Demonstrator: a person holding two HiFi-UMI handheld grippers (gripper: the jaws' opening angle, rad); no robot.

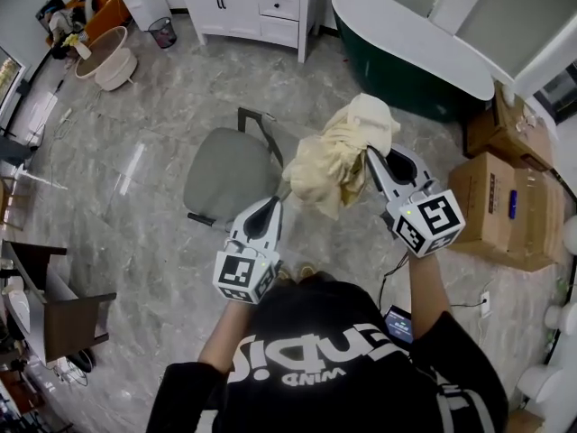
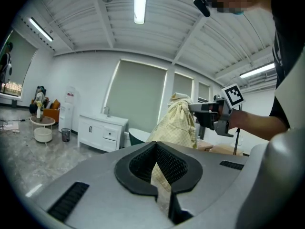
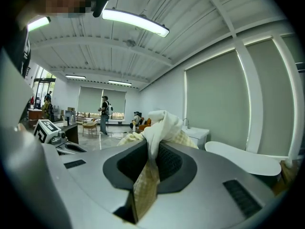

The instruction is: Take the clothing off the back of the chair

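Both grippers pinch the cream clothing [image 1: 338, 156]. Right gripper [image 1: 370, 156] jaws squeezed on a bunched fold, most of the garment piled just past its tips. Left gripper [image 1: 278, 198] jaws nearly together, nipping a lower edge. Cloth hangs between the two, raised. Grey chair [image 1: 230, 174] below, just ahead-left of the left gripper

Head view looks steeply down from overhead onto the chair [image 1: 230, 174]. Both gripper views look level, close along their own jaws, and share the cream clothing [image 2: 178, 123].
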